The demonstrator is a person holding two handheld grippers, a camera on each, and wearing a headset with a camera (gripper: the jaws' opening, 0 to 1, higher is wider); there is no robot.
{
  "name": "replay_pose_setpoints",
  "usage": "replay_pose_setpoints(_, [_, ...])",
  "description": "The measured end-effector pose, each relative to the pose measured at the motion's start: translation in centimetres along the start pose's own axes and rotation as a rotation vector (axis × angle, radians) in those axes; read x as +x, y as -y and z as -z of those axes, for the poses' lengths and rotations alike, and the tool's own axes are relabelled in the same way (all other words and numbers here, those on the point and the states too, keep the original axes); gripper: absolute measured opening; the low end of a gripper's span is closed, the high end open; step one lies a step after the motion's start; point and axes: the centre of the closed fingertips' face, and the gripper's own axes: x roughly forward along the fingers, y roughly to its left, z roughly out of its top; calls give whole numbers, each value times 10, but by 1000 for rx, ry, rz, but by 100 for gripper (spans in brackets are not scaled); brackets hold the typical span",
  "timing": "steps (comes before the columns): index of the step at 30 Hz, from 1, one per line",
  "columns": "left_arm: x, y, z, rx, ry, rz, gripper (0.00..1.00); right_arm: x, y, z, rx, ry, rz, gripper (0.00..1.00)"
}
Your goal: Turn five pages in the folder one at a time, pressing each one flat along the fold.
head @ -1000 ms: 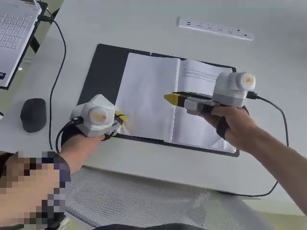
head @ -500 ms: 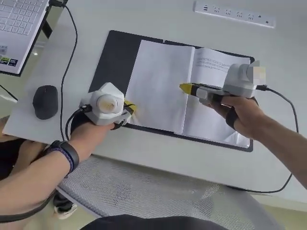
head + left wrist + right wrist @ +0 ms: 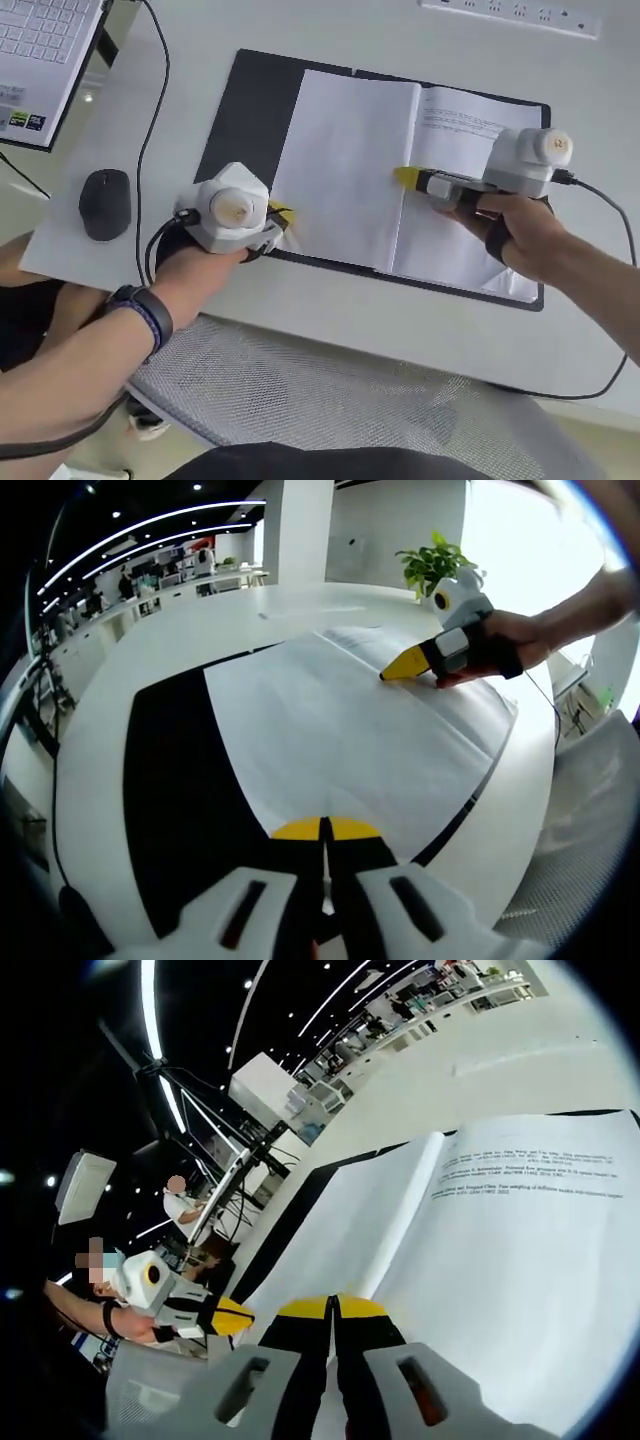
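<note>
The counter [image 3: 330, 300] is white and smooth. A silver laptop [image 3: 40, 50] sits at its far left corner, and a dark mouse [image 3: 105, 203] lies near it. A long white plug strip [image 3: 510, 12] lies at the far edge. A grey net chair [image 3: 330, 400] is tucked just under the near edge. The room is big, with long lines of light on a dark ceiling and more white desks far off. A green plant [image 3: 432, 565] stands behind the counter.

The black folder [image 3: 245, 110] lies open and flat in the middle of the counter. Its left inside cover is bare and black. A blank white page [image 3: 345, 160] lies flat on the left side of the fold. A page with small print [image 3: 470, 120] near its top lies on the right side. The fold runs between the two pages.

The left gripper [image 3: 280, 215] is at the near left corner of the blank page, by the folder's near edge. Its two yellow tips are pressed together with just a thin line between them. They hold nothing.

The right gripper [image 3: 405, 177] reaches in from the right, over the printed page. Its yellow tips are also closed tight on nothing, and they point at the fold, about halfway down the page. A black wire [image 3: 610, 230] runs from it across the counter.
</note>
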Motion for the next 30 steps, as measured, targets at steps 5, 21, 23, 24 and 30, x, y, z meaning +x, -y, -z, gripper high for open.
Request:
replay_pose_setpoints(5, [-2, 1, -1, -2, 1, -4, 0, 4, 4, -11, 32, 32, -14, 0])
replay_pose_setpoints(21, [-4, 2, -2, -16, 9, -16, 0, 36, 55, -82, 179, 148, 73, 0])
replay_pose_setpoints(23, [-4, 2, -2, -14, 9, -18, 0, 40, 68, -93, 219, 160, 87, 0])
replay_pose_setpoints(24, [-4, 1, -2, -16, 9, -18, 0, 41, 71, -97, 223, 166, 89, 0])
replay_pose_setpoints(30, [-4, 1, -2, -15, 2, -7, 0, 48, 90, -115, 241, 193, 102, 0])
